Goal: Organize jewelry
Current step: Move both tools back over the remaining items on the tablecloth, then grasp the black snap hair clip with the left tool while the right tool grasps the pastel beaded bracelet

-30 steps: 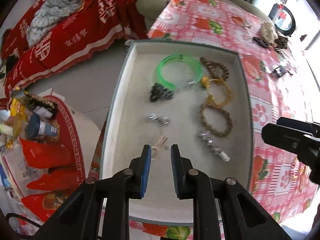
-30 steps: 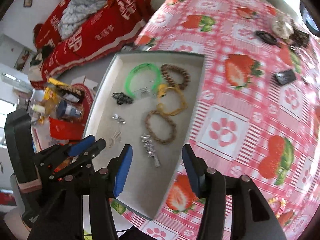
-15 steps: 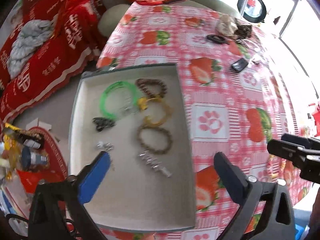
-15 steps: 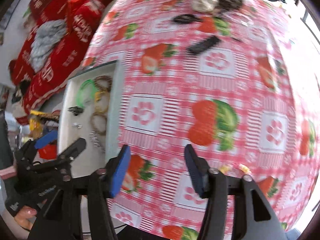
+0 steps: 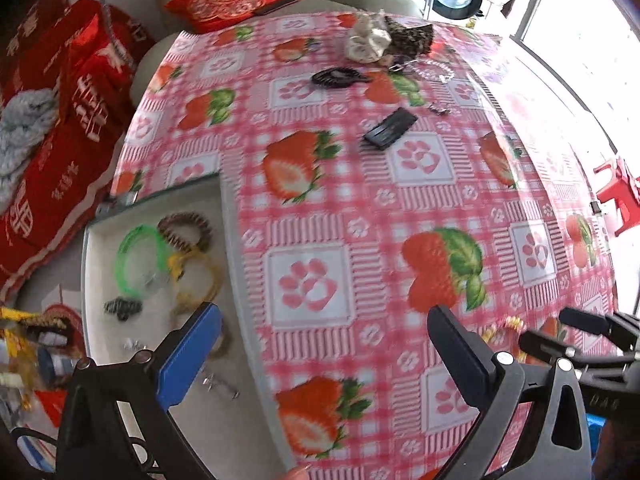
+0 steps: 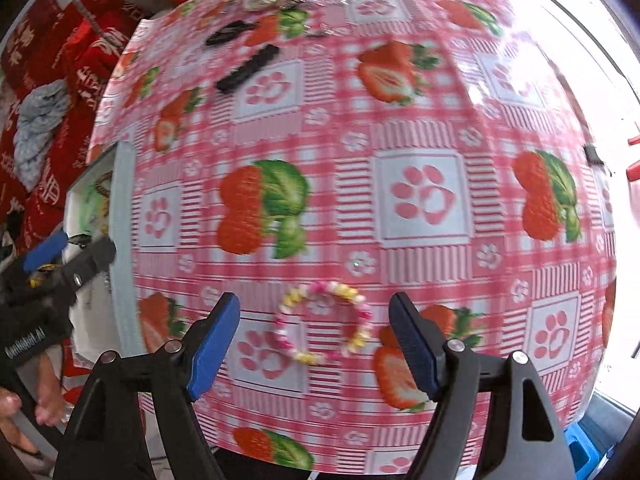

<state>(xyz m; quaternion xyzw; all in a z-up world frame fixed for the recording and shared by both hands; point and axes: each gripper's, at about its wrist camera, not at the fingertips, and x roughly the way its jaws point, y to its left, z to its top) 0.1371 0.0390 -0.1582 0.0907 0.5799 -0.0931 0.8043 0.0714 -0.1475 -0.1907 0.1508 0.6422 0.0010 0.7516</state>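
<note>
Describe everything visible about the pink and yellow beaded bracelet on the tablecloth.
The beaded bracelet is a closed ring of small pink, pale yellow and white beads, plastic by the look of it, though blur hides detail. It lies flat on the strawberry tablecloth, outside the tray. The right gripper hangs over it, jaws open and just widened, pads either side, not touching. Nothing else touches it.

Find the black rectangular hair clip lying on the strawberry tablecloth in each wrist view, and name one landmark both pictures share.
Left wrist view: the black hair clip lies upper middle, right of a large strawberry print.
Right wrist view: the black hair clip lies upper left, blurred, above a paw-print square.
Shared landmark: the grey-rimmed tray at the tablecloth's left edge, seen at the left in both.
</note>
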